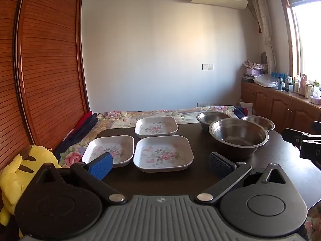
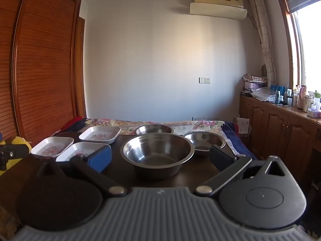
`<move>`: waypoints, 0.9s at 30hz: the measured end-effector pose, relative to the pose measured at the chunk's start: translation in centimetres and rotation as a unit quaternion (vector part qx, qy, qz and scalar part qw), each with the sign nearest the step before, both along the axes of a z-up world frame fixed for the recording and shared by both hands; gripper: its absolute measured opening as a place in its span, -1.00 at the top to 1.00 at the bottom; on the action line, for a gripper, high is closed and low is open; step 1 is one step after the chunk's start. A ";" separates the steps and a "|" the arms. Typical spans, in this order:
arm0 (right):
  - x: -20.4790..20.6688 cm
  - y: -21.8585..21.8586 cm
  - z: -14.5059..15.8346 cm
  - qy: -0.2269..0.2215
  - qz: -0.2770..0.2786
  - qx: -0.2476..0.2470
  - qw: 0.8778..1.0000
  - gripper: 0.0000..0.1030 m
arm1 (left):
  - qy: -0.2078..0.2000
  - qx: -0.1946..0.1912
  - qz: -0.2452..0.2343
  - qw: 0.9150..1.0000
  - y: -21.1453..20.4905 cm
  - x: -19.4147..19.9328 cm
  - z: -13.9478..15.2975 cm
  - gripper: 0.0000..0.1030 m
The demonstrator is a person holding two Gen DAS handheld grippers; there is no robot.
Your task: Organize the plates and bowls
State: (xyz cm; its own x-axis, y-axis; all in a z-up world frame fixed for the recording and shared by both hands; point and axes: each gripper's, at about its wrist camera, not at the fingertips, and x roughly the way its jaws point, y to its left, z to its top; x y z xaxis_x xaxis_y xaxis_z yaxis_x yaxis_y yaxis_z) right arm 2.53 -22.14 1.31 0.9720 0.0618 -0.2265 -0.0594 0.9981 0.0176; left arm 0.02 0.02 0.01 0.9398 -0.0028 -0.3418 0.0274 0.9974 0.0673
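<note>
Three square white plates with flower prints lie on the dark table (image 1: 280, 156): a near one (image 1: 163, 153), a left one (image 1: 109, 150) and a far one (image 1: 156, 128). Three steel bowls stand to their right: a large near one (image 1: 238, 137), one behind it (image 1: 213, 117) and a small one at the right (image 1: 258, 122). My left gripper (image 1: 160, 165) is open and empty, just short of the near plate. My right gripper (image 2: 160, 157) is open and empty, its fingers either side of the large bowl (image 2: 157, 153), a little short of it. The plates (image 2: 52, 148) show at the left in the right wrist view.
A yellow plush toy (image 1: 18, 178) sits off the table's left edge. A flowered bedspread (image 1: 124, 116) lies behind the table. A wooden wardrobe (image 1: 44, 70) stands at the left and low cabinets (image 1: 280, 104) with bottles at the right. The right gripper's body (image 1: 309, 142) shows at the right edge.
</note>
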 end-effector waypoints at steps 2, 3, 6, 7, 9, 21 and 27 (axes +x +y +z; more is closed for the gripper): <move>0.0 0.0 0.0 0.001 0.000 0.001 1.000 -1.00 | -0.001 0.000 0.000 1.000 0.0 0.0 0.0 -1.00; -0.1 0.0 0.0 0.000 0.000 0.001 1.000 -1.00 | -0.001 0.000 0.000 1.000 0.0 -0.1 0.0 -1.00; -0.1 0.0 0.0 0.001 0.000 0.001 1.000 -1.00 | -0.003 0.001 -0.001 1.000 0.3 -0.5 -0.5 -1.00; -0.1 0.0 0.0 0.001 0.000 0.001 1.000 -1.00 | -0.003 0.001 -0.001 1.000 0.3 -0.6 -0.6 -1.00; -0.1 0.0 0.0 0.001 0.000 0.001 1.000 -1.00 | 0.000 0.000 0.000 1.000 0.2 -0.4 -0.5 -1.00; -0.1 0.0 0.0 0.000 0.001 0.001 1.000 -1.00 | 0.003 0.003 0.000 1.000 0.2 0.0 -0.2 -1.00; -0.3 0.0 0.1 0.000 0.001 0.000 1.000 -1.00 | 0.004 0.003 0.001 1.000 0.2 0.3 -0.5 -1.00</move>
